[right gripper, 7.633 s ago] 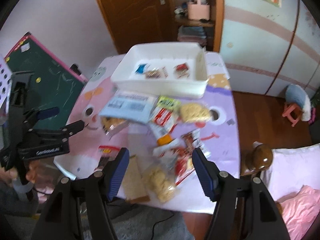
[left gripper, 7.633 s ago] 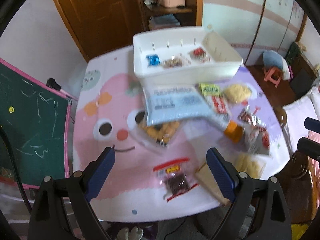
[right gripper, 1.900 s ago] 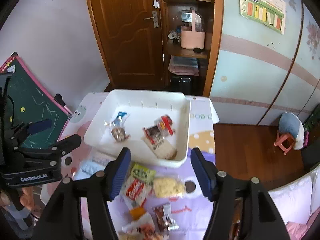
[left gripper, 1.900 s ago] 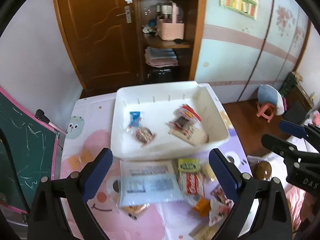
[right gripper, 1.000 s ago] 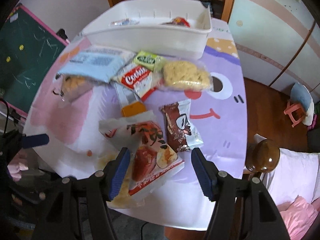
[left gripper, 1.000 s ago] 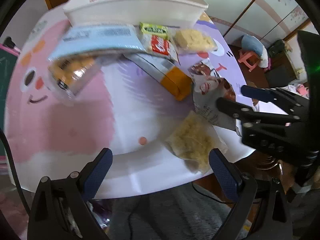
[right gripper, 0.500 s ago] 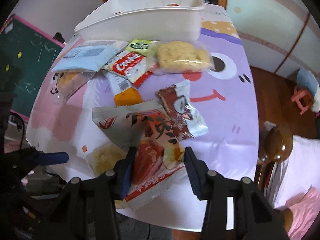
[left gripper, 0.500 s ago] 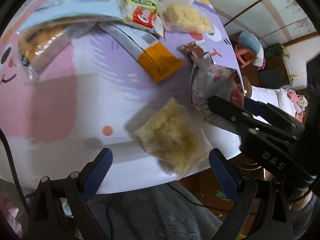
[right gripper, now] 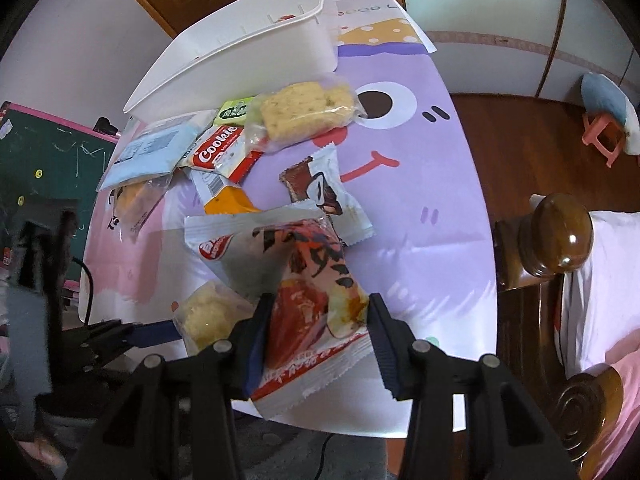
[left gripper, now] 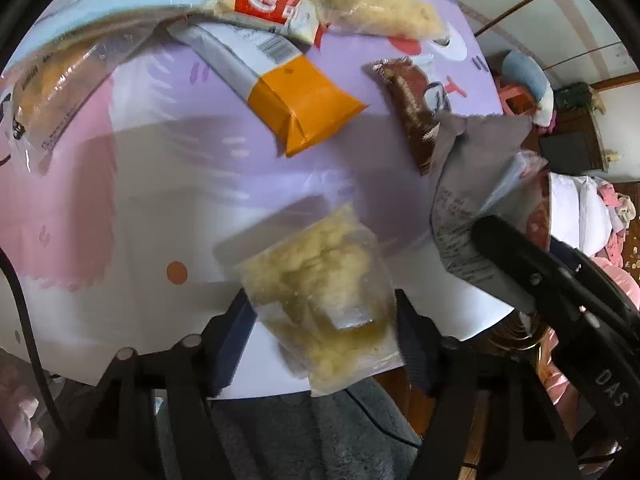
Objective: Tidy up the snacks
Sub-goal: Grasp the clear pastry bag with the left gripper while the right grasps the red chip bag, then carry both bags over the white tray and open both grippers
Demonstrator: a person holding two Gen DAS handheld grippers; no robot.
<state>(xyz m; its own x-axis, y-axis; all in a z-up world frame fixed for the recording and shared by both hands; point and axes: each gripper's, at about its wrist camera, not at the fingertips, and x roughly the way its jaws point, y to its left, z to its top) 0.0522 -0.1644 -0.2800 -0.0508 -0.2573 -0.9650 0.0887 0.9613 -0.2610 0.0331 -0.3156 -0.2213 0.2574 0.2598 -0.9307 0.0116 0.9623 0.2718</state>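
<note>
A clear bag of yellow crumbly snack (left gripper: 316, 276) lies at the table's near edge, partly over it. My left gripper (left gripper: 324, 336) points down over it. Its jaws are closing, the bag is between them, and both pads touch its sides. In the right wrist view the same bag (right gripper: 208, 316) sits beside a blue left finger (right gripper: 152, 332). My right gripper (right gripper: 318, 332) is shut on the near end of a red-and-white snack packet (right gripper: 312, 264). The white bin (right gripper: 256, 52) stands at the far end of the table.
Loose snacks lie between the bin and the grippers: a brown chocolate packet (right gripper: 324, 188), an orange-ended packet (left gripper: 304, 100), a red Cookie packet (right gripper: 220, 152), a bagged cake (right gripper: 304, 116) and a light blue packet (right gripper: 148, 152). A chalkboard (right gripper: 48, 152) stands left and a wooden bedpost (right gripper: 560, 232) right.
My left gripper came down over the yellow bag and its jaws narrowed onto it. My right gripper's jaws drew in against the red packet, and that gripper rolled.
</note>
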